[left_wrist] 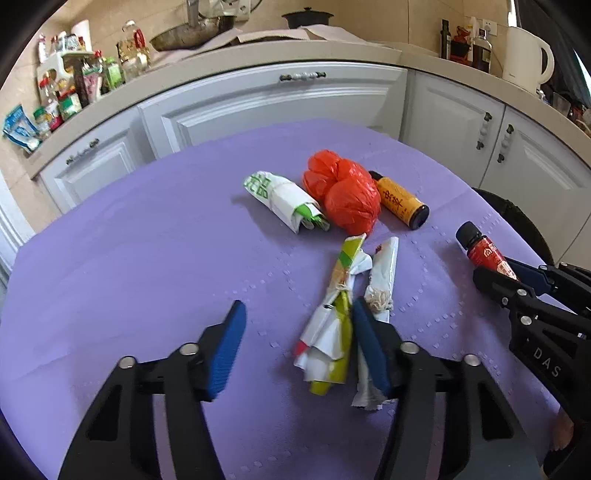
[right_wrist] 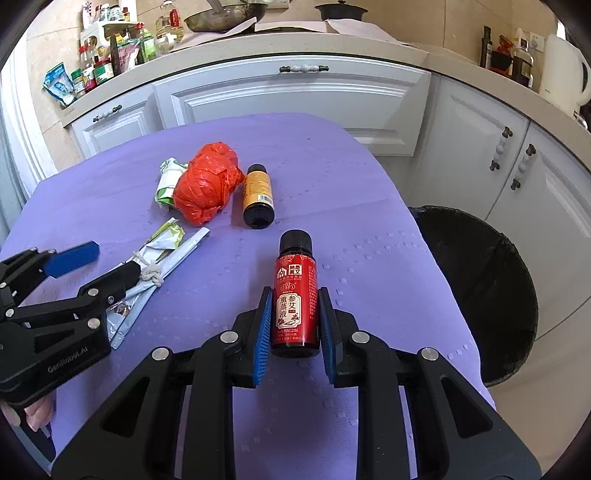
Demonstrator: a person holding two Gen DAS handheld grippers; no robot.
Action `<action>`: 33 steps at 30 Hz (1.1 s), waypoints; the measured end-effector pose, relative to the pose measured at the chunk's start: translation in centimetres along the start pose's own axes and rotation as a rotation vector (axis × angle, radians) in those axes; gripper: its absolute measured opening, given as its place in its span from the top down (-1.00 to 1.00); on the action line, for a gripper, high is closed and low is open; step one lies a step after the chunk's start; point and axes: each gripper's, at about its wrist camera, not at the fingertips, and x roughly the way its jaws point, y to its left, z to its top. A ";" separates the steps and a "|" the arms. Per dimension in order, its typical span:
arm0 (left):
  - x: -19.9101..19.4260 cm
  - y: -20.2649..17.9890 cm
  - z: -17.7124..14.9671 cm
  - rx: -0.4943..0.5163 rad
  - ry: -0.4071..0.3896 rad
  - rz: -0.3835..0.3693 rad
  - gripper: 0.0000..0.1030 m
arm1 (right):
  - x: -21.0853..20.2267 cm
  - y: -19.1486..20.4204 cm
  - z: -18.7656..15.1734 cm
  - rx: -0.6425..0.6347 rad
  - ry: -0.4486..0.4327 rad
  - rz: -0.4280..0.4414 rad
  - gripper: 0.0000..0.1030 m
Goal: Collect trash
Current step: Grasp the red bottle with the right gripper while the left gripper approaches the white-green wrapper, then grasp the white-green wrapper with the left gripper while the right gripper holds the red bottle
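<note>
My right gripper is shut on a small red-labelled bottle with a black cap, held just above the purple cloth; it also shows in the left wrist view. My left gripper is open, its fingers astride a crumpled green-and-white wrapper, with a white wrapper beside its right finger. Farther back lie a rolled white-green wrapper, a red plastic bag ball and an orange-labelled bottle. A black-lined trash bin stands right of the table.
The purple-clothed table ends close to white cabinets. The counter behind holds jars, bottles, a pan and a white kettle. The left gripper shows at the right wrist view's left edge.
</note>
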 end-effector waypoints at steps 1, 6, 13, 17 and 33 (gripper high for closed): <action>0.1 0.1 0.0 -0.003 0.004 -0.005 0.01 | 0.0 0.0 0.0 0.002 0.001 0.001 0.55; 0.5 0.4 -0.2 0.019 0.018 -0.004 0.27 | 0.2 -0.3 0.0 0.015 0.008 0.012 0.55; 0.6 0.5 -0.1 0.022 0.017 -0.011 0.60 | 0.2 -0.2 0.0 0.012 0.002 0.009 0.55; 0.4 0.6 -0.1 0.018 0.011 -0.011 0.65 | 0.0 -0.3 -0.1 0.016 -0.007 0.007 0.55; -2.3 0.6 -1.0 -0.026 -0.063 0.016 0.67 | -1.4 -0.6 -0.5 0.029 -0.055 -0.011 0.55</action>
